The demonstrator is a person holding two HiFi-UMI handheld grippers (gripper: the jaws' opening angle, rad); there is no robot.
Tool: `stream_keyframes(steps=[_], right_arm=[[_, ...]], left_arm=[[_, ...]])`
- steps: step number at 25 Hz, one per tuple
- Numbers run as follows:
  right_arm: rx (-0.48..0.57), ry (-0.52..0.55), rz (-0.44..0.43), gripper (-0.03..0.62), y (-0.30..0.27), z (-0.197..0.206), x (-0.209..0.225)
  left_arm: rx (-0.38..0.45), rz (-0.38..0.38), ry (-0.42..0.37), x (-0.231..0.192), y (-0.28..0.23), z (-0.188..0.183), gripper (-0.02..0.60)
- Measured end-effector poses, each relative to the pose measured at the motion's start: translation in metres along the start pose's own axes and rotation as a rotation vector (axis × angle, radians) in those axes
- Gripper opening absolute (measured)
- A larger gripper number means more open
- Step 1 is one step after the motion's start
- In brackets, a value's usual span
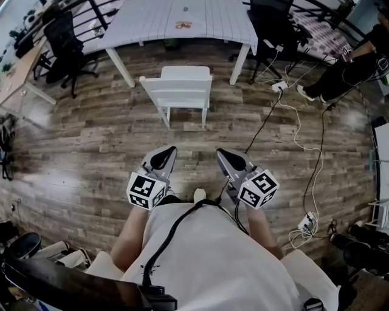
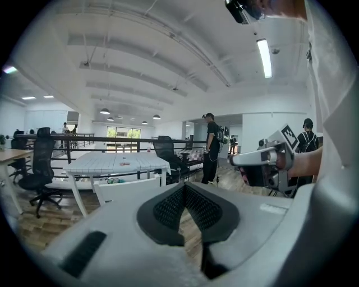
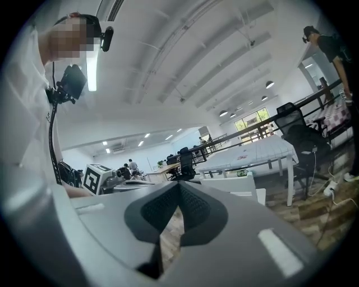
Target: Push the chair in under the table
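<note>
Off to the left a black office chair (image 1: pixel 64 42) sits by a desk, and nearer the person the left gripper (image 1: pixel 163 157) is held out low with its jaws closed together and nothing between them. Ahead, in the middle, the white chair (image 1: pixel 180 88) stands on the wooden floor (image 1: pixel 91 140) in front of the white table (image 1: pixel 182 18), not tucked under it, its backrest facing the person. To the right, the right gripper (image 1: pixel 234 159) is likewise closed and empty, well apart from the chair, with a white cable (image 1: pixel 307 140) trailing across the floor beyond it.
</note>
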State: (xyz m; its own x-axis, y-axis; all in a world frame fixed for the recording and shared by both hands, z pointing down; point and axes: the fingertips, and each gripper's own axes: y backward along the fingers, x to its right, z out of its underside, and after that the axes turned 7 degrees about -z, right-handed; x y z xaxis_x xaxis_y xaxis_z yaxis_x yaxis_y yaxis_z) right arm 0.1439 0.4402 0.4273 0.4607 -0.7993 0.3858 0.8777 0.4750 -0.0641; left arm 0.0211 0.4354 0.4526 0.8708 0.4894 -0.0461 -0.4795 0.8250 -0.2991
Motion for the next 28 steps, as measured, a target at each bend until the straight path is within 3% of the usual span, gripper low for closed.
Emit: stream_keyframes(steps=[11, 21, 28], right_arm=[[-0.025, 0.003, -0.061, 0.005, 0.014, 0.01, 0.007], [-0.027, -0.022, -0.071, 0.006, -0.002, 0.005, 0.023], [-0.023, -0.028, -0.047, 0.006, -0.031, -0.005, 0.048]], left_arm=[[-0.013, -0.097, 0.006, 0.003, 0.006, 0.011, 0.008], [-0.018, -0.076, -0.018, -0.006, -0.014, 0.006, 0.008], [-0.021, -0.069, 0.0, -0.039, -0.04, 0.003, 0.008]])
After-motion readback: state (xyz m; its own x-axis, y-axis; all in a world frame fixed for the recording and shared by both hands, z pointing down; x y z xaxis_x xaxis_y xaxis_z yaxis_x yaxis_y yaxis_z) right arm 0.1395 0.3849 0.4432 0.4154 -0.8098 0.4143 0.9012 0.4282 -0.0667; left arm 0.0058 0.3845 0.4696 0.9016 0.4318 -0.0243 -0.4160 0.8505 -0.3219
